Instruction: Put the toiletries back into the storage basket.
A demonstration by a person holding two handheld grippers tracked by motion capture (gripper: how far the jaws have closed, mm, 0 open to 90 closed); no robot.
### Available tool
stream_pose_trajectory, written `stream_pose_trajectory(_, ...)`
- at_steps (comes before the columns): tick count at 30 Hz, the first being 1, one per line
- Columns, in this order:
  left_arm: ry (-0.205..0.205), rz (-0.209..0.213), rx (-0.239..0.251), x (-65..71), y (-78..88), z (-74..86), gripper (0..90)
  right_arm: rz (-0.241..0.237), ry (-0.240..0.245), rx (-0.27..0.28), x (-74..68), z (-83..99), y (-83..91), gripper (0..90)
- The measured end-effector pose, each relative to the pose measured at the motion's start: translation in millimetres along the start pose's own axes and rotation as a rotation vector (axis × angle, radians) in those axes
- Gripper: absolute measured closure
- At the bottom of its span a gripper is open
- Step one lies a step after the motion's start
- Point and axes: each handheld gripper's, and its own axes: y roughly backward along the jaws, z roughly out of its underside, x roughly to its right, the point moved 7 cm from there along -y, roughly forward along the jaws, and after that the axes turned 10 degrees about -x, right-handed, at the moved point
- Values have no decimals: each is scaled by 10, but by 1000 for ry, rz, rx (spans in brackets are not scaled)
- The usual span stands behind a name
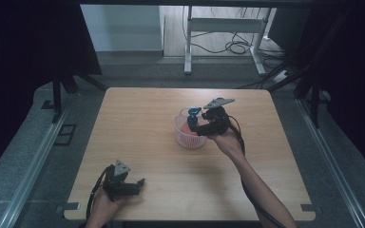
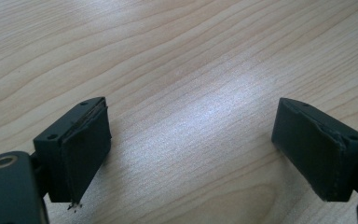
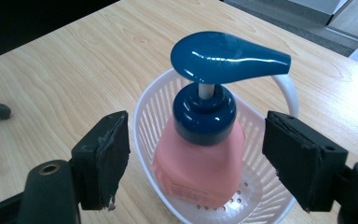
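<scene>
Pale wood-grain table (image 1: 142,142) lay beneath my left gripper (image 2: 191,149), jaws wide with nothing between them. Farther off, my right gripper (image 3: 196,158) stood wide on either side of the pink pump bottle (image 3: 200,163), pads not touching; it stood in the white basket (image 3: 147,112). Its label print was too small to read. Beyond: grey floor (image 1: 138,71), a white stand (image 1: 223,26), cables.

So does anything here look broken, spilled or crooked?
Mostly fine. The pink bottle stands in the white basket, leaning slightly, nothing spilled. Only oddity: the pad on the right claw looks frayed at its lower edge, and one on the left claw too.
</scene>
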Motion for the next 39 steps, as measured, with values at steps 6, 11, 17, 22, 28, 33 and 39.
stream_pose_trajectory(6, 0, 0, -1, 0, 1, 0, 113, -6, 13, -3, -35, 39, 36, 223)
stream_pose_trajectory(11, 0, 0, -1, 0, 1, 0, 113, -7, 20, -8, -54, 63, 54, 220)
stream_pose_trajectory(17, 0, 0, -1, 0, 1, 0, 113, -11, 30, -12, -82, 89, 84, 216)
stream_pose_trajectory(22, 0, 0, -1, 0, 1, 0, 113, -13, 38, -16, -105, 113, 107, 212)
stream_pose_trajectory(28, 1, 0, -1, 0, 1, 0, 113, -18, 47, -18, -140, 148, 139, 207)
stream_pose_trajectory(33, 1, 0, 0, 0, 0, 0, 113, -22, 60, -16, -179, 176, 189, 200)
stream_pose_trajectory(39, 1, 0, -1, 0, 1, 0, 113, -24, 74, -19, -217, 223, 228, 194)
